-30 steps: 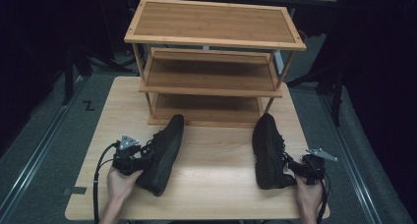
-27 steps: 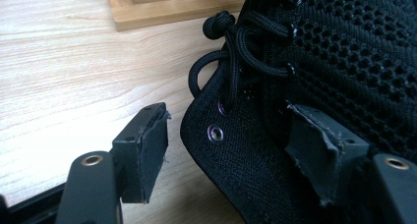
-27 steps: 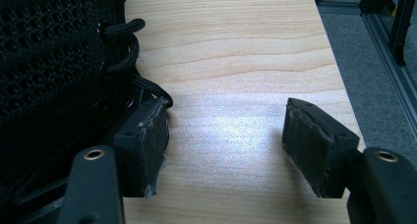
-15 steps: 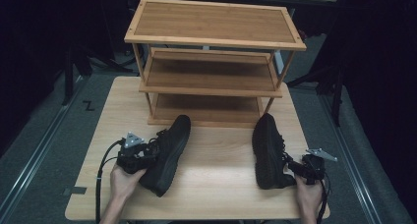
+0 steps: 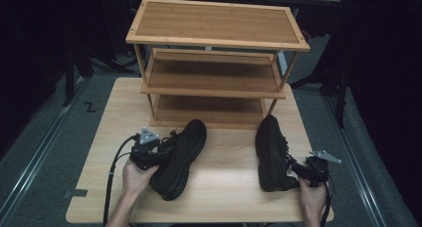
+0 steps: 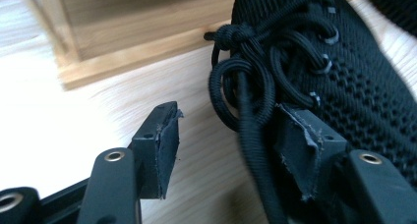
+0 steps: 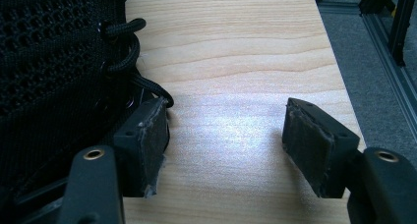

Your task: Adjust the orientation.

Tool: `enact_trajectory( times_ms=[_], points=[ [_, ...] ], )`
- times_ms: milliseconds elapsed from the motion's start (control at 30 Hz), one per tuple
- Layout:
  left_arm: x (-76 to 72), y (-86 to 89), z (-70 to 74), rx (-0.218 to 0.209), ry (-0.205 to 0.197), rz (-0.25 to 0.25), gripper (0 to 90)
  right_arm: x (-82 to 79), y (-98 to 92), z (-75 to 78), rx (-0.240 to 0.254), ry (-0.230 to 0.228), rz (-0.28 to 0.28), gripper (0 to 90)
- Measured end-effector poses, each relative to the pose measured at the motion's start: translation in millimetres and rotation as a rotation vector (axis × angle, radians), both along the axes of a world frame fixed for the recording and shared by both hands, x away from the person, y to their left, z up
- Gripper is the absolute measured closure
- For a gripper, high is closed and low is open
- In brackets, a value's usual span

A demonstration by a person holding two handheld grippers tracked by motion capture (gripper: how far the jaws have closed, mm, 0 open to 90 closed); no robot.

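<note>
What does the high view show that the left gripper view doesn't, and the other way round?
High view: the whole three-tier wooden shoe rack, the second black shoe at the right gripper, and both hands on the table.

Left gripper view: the left gripper close up, its jaws just closing, frayed pads apart, one jaw in against the shoe's side, a hanging lace loop between them, not yet pinched.

Both: the left black shoe, the light wood tabletop and the rack's base edge.
</note>
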State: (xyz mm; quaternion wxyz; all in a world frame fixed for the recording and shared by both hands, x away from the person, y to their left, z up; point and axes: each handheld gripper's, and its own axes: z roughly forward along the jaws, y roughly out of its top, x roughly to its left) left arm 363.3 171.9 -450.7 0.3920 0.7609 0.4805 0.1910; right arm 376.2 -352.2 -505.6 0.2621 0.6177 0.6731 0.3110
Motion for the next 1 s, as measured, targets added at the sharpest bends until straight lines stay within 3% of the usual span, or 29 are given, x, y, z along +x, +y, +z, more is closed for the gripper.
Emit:
enact_trajectory(
  times_ms=[300, 400, 600, 833, 1000],
  points=[
    [9.6, -31.5, 4.9, 0.007, 0.024, -0.071, 42.7, 0.0, 0.0, 0.0, 0.0, 0.0, 0.0, 34.0],
    [10.1, -43.0, 2.8, 0.037, 0.029, -0.089, 44.1, 0.0, 0.0, 0.0, 0.0, 0.0, 0.0, 34.0],
    [8.5, -39.8, 6.4, 0.034, 0.041, -0.094, 46.0, 0.0, 0.0, 0.0, 0.001, 0.0, 0.0, 34.0],
    [7.0, -38.3, 8.7, 0.014, 0.067, -0.135, 63.5, 0.0, 0.0, 0.0, 0.001, 0.0, 0.0, 34.0],
    [9.9, -37.9, 7.3, -0.039, 0.113, -0.144, 74.7, 0.0, -0.2, 0.0, 0.001, -0.001, 0.0, 34.0]
  ],
)
